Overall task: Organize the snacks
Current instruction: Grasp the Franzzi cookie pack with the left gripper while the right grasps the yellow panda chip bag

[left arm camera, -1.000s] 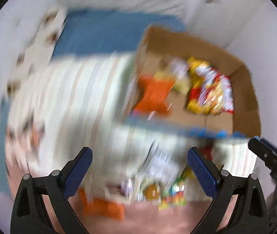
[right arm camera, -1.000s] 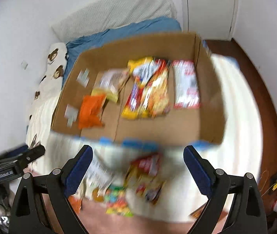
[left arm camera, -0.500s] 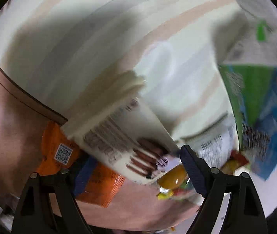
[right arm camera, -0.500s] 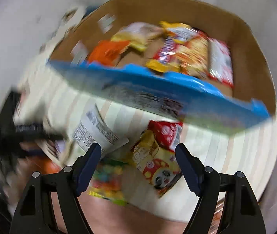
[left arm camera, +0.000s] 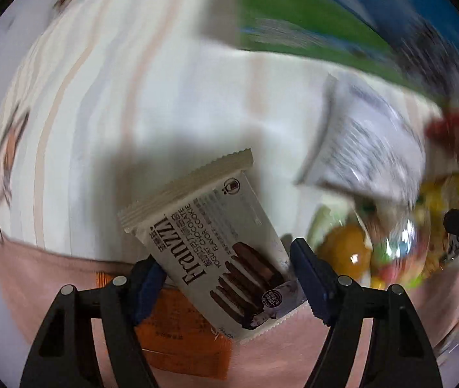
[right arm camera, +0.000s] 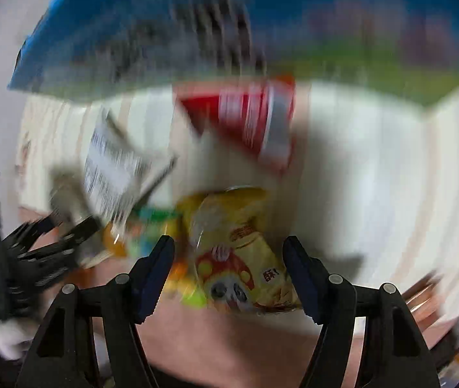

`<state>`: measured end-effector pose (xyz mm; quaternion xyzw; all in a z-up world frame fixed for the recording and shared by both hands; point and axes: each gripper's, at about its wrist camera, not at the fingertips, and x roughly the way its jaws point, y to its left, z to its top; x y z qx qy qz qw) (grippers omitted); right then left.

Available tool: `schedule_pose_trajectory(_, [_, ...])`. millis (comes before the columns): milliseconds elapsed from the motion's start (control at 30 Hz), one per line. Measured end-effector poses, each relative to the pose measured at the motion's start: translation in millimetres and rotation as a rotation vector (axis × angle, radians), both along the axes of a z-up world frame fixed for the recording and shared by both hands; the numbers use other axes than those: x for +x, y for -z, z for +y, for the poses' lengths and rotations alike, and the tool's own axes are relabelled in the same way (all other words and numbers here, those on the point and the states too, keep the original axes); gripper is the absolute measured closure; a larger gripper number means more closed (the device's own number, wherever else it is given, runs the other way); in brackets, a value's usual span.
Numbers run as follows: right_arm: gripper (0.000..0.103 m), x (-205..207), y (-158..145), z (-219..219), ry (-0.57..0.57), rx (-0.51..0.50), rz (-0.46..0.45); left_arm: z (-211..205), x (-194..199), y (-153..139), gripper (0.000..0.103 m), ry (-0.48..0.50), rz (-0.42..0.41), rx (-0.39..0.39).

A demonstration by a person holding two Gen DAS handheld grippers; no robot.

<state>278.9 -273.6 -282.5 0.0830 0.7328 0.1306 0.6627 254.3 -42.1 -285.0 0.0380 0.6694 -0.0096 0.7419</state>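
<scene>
Left wrist view: left gripper (left arm camera: 228,270) closing around cookie pack (left arm camera: 216,242), not yet pinching. Right gripper (right arm camera: 228,270) likewise straddled yellow bag (right arm camera: 239,258). Several snacks left loose on bedspread (left arm camera: 165,80) beside box (right arm camera: 197,32).

A striped cream bedcover (left arm camera: 152,74) (pale beige bands, blurred in both views) spreads across the upper part of each picture. A plain pink sheet (left arm camera: 32,278) adjoins its near edge. A cartoon-printed fabric (left arm camera: 1,152) shows at the far left, indistinct.
</scene>
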Motion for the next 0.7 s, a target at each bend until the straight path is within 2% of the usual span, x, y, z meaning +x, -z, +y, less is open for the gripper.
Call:
schedule_pose_trajectory(67, [0.030, -10, -2, 2, -0.034, -0.021, -0.002, -13, -1, 5, 0.030, 0.054, 0.014, 0.007])
schedule_pose_trajectory(133, [0.018, -16, -14, 3, -0.061, -0.111, -0.074, -23, -4, 11, 0.030, 0.049, 0.050, -0.020])
schedule_pose_trajectory(167, [0.016, -16, -20, 5, -0.066, -0.135, -0.110, -21, -2, 13, 0.030, 0.026, 0.062, -0.036])
schedule_pose_trajectory(267, [0.016, -11, -32, 15, -0.074, -0.148, -0.155, -4, 5, 20, 0.028, -0.119, 0.094, -0.145])
schedule_pose_trajectory(333, [0.016, -7, -26, 28, -0.093, -0.153, -0.149, 8, 8, 21, 0.027, -0.224, 0.099, -0.216])
schedule_pose_trajectory(433, [0.017, 0, -7, 44, -0.112, -0.236, -0.136, 22, 9, 23, 0.027, -0.371, 0.106, -0.300])
schedule_pose_trajectory(500, [0.028, 2, 2, 44, -0.073, -0.214, -0.130, 23, 10, 23, 0.028, -0.408, 0.107, -0.310])
schedule_pose_trajectory(533, [0.033, 2, 3, 42, -0.051, -0.194, -0.126, 19, 10, 22, 0.036, -0.391, 0.103, -0.290])
schedule_pose_trajectory(600, [0.039, -1, 1, 39, -0.042, -0.185, -0.135, 6, 11, 16, 0.046, -0.313, 0.083, -0.225])
schedule_pose_trajectory(633, [0.052, -4, -1, 37, -0.041, -0.192, -0.140, -4, 9, 14, 0.046, -0.265, 0.071, -0.195])
schedule_pose_trajectory(667, [0.058, -6, -2, 33, -0.041, -0.207, -0.139, -13, 8, 12, 0.046, -0.231, 0.063, -0.166])
schedule_pose_trajectory(700, [0.058, -7, -4, 22, -0.026, -0.178, -0.123, -23, 4, 12, 0.046, -0.192, 0.057, -0.141])
